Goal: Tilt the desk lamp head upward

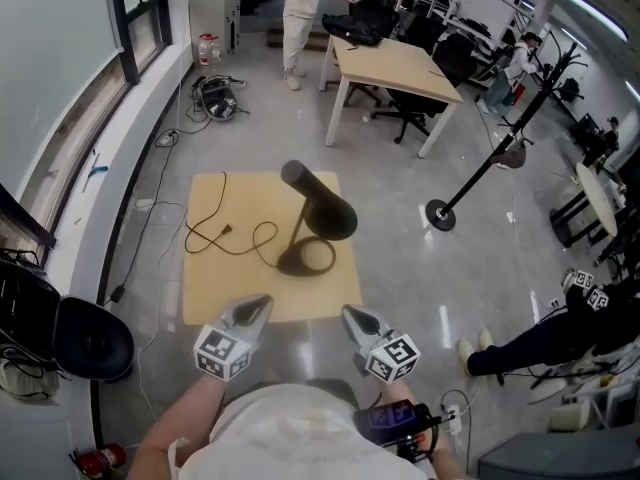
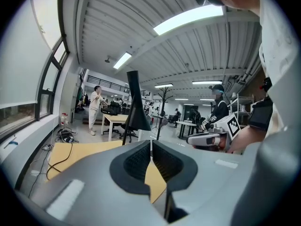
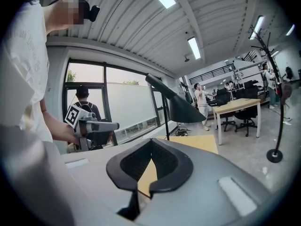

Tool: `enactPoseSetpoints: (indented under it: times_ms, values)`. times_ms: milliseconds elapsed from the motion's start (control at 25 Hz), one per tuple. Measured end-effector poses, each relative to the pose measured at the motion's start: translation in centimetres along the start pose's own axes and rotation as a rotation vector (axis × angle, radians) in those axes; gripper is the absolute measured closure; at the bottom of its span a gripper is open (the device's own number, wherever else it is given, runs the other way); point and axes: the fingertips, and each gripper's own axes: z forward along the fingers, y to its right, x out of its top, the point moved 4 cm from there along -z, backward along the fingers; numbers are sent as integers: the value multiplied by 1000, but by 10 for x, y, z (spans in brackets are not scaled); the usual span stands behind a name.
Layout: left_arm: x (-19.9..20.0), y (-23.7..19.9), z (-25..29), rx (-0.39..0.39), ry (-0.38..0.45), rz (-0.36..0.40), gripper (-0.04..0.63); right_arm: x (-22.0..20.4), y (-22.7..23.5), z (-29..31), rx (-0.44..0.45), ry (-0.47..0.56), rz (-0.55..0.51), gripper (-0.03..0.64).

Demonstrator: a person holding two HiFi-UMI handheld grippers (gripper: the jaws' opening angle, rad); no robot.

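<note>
Black desk lamp stands untouched, left gripper and right gripper closed and empty short of it, so reaching its head likely comes next.

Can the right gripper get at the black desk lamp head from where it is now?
Probably yes: only bare tan tabletop lies between the right gripper and the black cone-shaped lamp head, though its jaws are shut.

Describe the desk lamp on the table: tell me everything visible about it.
The desk lamp is matte black and looks like metal. A flat round base sits on the light wooden tabletop, and a thin stem rises to a cone-shaped head with a narrow neck, its opening facing down. Its black cord loops loosely across the tabletop, and the plug lies unplugged. Only the tabletop touches it.
</note>
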Motion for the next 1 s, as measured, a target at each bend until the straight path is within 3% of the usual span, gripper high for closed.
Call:
enactPoseSetpoints:
  times_ms: [480,1000]
  values:
    - [50,-22,24,31,52,1,581,12,58,19,-42,-57,-37,603]
    - [127,-29,67,136,90,54,567,52,144,49,-4,38,53,603]
